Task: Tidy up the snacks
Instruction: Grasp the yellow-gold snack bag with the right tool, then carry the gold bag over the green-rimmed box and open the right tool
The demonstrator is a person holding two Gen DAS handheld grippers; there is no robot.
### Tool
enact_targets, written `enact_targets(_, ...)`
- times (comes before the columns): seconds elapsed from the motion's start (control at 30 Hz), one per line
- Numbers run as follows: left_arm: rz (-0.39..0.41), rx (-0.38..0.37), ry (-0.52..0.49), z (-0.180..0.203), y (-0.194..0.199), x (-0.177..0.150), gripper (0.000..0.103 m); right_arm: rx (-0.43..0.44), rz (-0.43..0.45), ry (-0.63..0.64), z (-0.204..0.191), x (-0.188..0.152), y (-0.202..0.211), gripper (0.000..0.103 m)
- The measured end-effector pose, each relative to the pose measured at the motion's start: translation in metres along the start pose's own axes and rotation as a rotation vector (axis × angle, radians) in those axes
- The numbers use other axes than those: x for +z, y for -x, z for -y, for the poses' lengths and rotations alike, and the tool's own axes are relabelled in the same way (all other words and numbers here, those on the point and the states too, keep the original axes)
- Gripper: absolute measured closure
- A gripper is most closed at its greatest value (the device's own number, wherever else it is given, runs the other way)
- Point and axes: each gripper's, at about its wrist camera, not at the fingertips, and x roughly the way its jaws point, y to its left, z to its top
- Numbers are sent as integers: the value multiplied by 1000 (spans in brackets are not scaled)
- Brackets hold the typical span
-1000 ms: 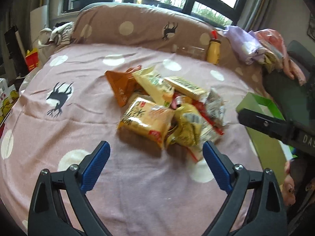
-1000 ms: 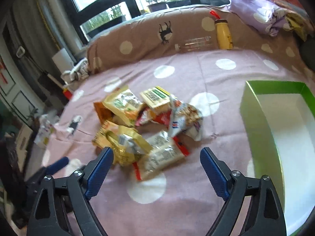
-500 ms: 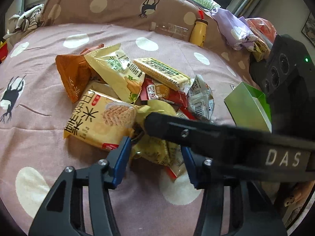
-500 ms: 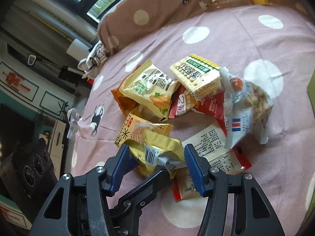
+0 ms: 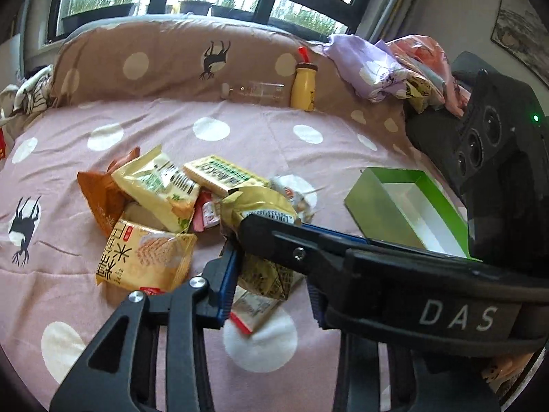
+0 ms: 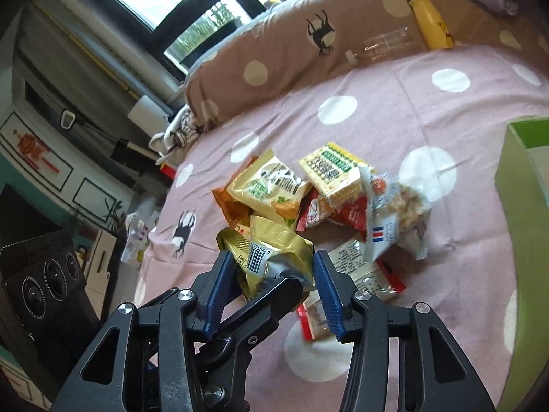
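Note:
A gold foil snack bag [image 5: 262,237] [image 6: 274,254] is lifted a little off the pile. My left gripper [image 5: 271,274] and my right gripper [image 6: 271,274] are both shut on it, crossing each other. The right gripper's arm [image 5: 394,274] hides my left gripper's right finger. The rest of the pile lies on the pink dotted bedspread: a yellow cracker pack [image 5: 144,261], a pale yellow bag [image 5: 158,189], an orange bag [image 5: 99,195], a green-labelled biscuit pack [image 6: 329,168] and a clear peanut bag [image 6: 394,213]. A green box [image 5: 405,209] stands open to the right.
A brown dotted bolster [image 5: 171,65] runs along the far edge, with a yellow bottle [image 5: 303,87] and a clear bottle [image 5: 254,91] against it. Folded clothes [image 5: 384,65] are heaped at the far right. A black chair [image 5: 432,127] stands past the box.
Both grippers went from wide open above the pile to shut on the gold bag. The bag has risen off the pile and the views have pulled back.

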Motion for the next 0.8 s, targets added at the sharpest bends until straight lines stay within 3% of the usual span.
enact_targets(0.17, 41, -63, -85, 43, 3, 16, 68, -39, 112, -28, 16, 5, 54, 52)
enact_targets(0.33, 33, -133, -160, 84, -12, 30, 68, -92, 185, -86, 44, 8, 92, 52)
enact_targets(0.8, -125, -289, -258, 170, -72, 30, 68, -210, 212, -352, 135, 1, 134, 52)
